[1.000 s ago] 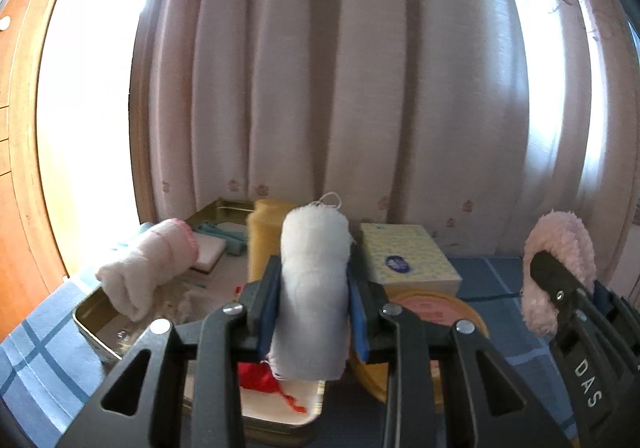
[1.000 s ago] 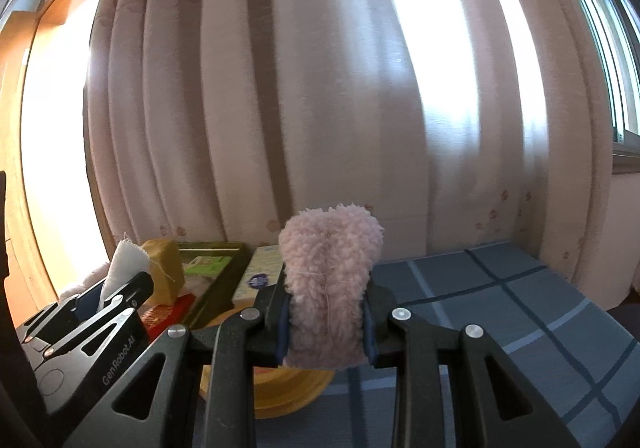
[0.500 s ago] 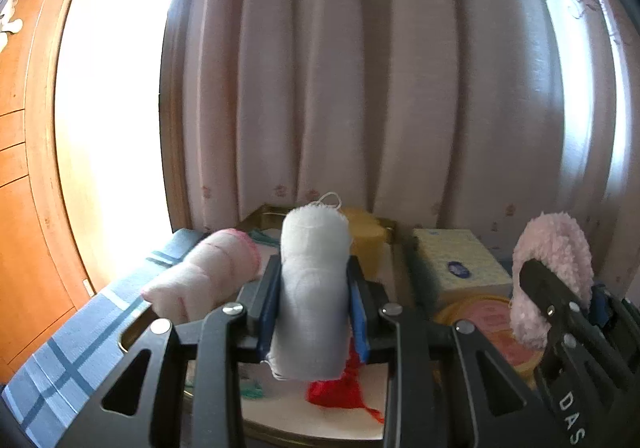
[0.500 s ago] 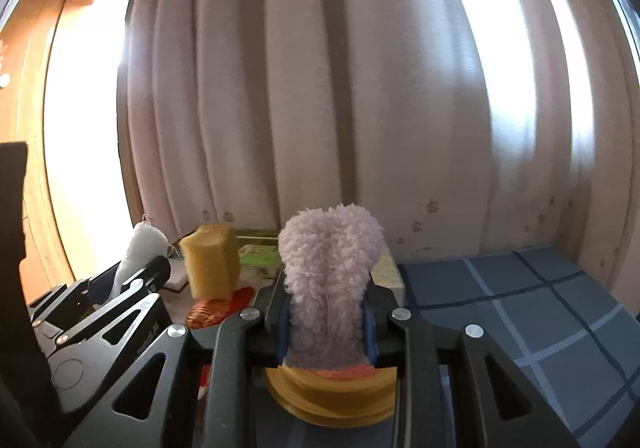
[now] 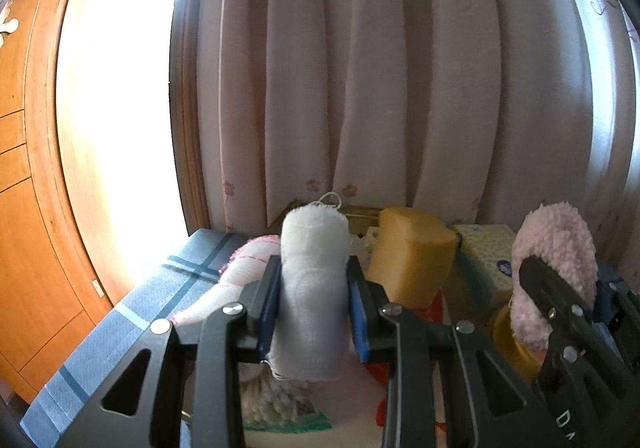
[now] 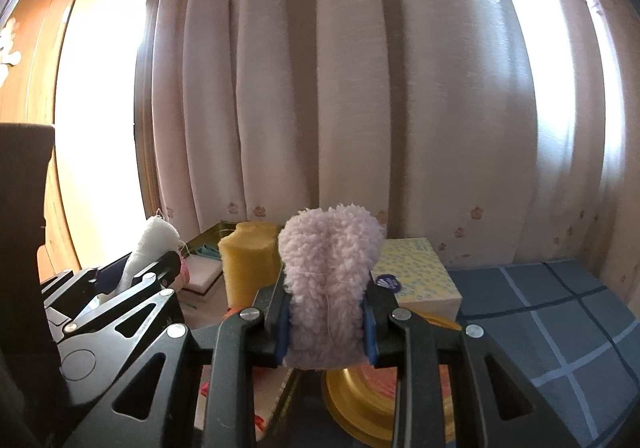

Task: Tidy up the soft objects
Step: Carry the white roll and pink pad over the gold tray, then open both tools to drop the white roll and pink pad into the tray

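Observation:
My left gripper [image 5: 313, 304] is shut on a rolled white gauze cloth [image 5: 312, 280] and holds it above the metal tray [image 6: 208, 238]. My right gripper [image 6: 325, 322] is shut on a fluffy pink cloth [image 6: 328, 280], held above a yellow round tin [image 6: 352, 400]. The pink cloth also shows in the left wrist view [image 5: 554, 268], and the white gauze in the right wrist view [image 6: 150, 248]. A yellow sponge [image 5: 408, 252] stands in the tray. A white and pink rolled towel [image 5: 236, 280] lies at the tray's left.
A yellow tissue box [image 6: 416, 272] sits behind the tin. The table has a blue checked cloth [image 6: 560, 312]. A pink curtain [image 6: 360, 88] hangs close behind. A wooden cabinet [image 5: 24, 208] stands at the left. Something red [image 5: 378, 412] lies in the tray.
Both grippers have swung left and forward over the tray, still holding their cloths. The sponge and the rolled towel now sit closer in view.

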`<state>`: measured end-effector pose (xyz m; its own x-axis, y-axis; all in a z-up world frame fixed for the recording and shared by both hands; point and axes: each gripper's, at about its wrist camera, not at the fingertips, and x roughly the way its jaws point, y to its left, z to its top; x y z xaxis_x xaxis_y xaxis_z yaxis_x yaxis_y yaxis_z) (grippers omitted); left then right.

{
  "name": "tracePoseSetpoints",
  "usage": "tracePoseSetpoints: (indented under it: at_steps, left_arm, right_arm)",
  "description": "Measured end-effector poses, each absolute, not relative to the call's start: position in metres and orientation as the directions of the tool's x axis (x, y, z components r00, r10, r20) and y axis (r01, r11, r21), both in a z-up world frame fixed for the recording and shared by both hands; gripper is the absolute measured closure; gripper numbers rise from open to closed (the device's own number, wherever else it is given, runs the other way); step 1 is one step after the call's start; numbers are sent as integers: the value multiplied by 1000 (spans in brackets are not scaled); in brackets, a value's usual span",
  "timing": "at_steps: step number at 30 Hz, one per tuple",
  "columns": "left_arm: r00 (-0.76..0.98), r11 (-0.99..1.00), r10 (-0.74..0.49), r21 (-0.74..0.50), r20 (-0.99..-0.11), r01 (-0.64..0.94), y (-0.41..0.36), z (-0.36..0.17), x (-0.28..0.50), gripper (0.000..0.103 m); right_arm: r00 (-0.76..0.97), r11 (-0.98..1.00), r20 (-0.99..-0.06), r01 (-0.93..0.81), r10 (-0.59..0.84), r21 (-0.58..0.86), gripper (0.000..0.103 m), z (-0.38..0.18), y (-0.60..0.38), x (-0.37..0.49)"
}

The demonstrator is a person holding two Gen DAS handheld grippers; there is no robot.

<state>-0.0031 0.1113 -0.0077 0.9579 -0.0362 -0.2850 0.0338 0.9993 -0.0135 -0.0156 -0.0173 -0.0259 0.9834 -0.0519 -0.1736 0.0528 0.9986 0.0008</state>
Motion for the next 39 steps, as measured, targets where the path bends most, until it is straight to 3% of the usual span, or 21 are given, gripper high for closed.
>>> tracePoseSetpoints:
  at_steps: [14,26,31,39]
  left_arm:
    - [943,999,4,33,-334,8,123,-7,26,74]
    - [933,999,-3,30,-359,15,124,-6,31,74]
    - [927,999,-2,38,-376,18,124,-6,38,73]
    - [922,999,9,52,-388,13,121,-7,45,73]
  right_arm:
    - [974,999,-226,25,-31,-30,71,-25,-3,9]
    - [919,1000,-394,-8,-2,-24,71,-21,-7,37]
    - [859,998,-511,-24,-5,-50,71,-12,-6,67]
    - [815,994,-579,-54,-12,-96,71,-8,4,97]
